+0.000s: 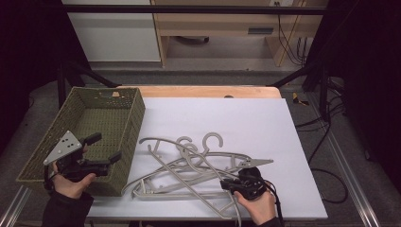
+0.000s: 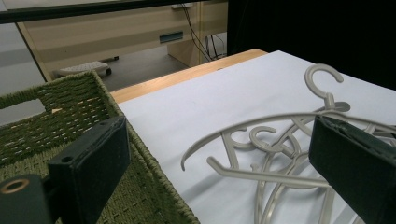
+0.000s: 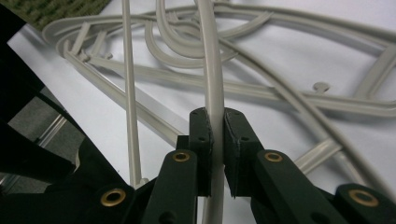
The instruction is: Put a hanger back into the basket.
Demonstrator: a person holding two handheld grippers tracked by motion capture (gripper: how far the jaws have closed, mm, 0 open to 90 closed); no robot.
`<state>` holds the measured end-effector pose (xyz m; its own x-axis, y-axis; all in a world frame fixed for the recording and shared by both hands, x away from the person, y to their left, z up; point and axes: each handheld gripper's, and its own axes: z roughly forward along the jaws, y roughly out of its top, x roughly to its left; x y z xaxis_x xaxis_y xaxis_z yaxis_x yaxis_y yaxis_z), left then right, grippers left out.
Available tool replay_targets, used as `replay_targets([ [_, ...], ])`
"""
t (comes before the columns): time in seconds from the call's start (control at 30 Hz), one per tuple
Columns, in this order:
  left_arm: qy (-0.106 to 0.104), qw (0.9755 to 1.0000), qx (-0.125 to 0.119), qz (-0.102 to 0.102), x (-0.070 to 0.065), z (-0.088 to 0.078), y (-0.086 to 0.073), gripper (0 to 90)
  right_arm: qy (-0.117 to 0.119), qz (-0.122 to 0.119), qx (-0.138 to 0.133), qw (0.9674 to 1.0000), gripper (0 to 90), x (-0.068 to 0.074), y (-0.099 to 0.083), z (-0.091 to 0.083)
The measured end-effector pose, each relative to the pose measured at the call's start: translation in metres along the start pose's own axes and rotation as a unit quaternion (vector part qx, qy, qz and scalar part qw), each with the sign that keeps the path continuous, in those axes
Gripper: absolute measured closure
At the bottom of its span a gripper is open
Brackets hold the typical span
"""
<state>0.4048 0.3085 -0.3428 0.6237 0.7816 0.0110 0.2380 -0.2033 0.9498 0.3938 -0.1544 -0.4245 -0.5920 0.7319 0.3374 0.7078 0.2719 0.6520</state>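
Now the right gripper [image 3: 216,126] pinches a grey hanger [image 3: 211,60] from the near pile; the left gripper [image 1: 105,147] hangs wide open, empty, over the basket [image 1: 135,113].

A: Where does the basket [image 1: 113,111] sit?
B: At the table's [image 1: 265,118] left edge, with the left gripper [image 1: 106,149] over its near right corner.
A: And the hangers [image 1: 189,165]?
B: Heaped on the table right of the basket, toward the near side. The right gripper [image 1: 227,183] is at their near right end, one hanger's arm between its jaws.
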Motion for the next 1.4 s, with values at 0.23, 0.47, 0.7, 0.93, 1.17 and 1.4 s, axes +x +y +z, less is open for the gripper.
replay_targets([
  [0.23, -0.016, 0.9997, 0.001, 0.016, -0.011, 0.0, 0.006, 5.2, 0.019, -0.043, -0.002, 0.9989, 82.5, -0.01, 0.015, -0.016],
  [0.47, -0.046, 0.9974, 0.025, 0.049, -0.031, 0.006, 0.015, 5.2, 0.049, -0.09, 0.004, 0.9947, 82.5, -0.011, 0.025, -0.028],
  [0.7, -0.078, 0.989, 0.08, 0.097, -0.057, 0.025, 0.018, 5.7, 0.081, -0.132, 0.017, 0.9878, 82.6, -0.006, 0.028, -0.035],
  [0.93, -0.1, 0.9803, 0.119, 0.123, -0.07, 0.041, 0.014, 8.9, 0.101, -0.162, 0.043, 0.9806, 82.5, 0.002, 0.029, -0.033],
  [1.17, -0.111, 0.9657, 0.164, 0.168, -0.08, 0.052, 0.011, 16.3, 0.113, -0.176, 0.06, 0.9761, 82.5, 0.007, 0.028, -0.031],
  [1.4, -0.117, 0.9541, 0.188, 0.202, -0.087, 0.063, 0.007, 29.6, 0.12, -0.184, 0.067, 0.9733, 82.5, 0.008, 0.027, -0.032],
])
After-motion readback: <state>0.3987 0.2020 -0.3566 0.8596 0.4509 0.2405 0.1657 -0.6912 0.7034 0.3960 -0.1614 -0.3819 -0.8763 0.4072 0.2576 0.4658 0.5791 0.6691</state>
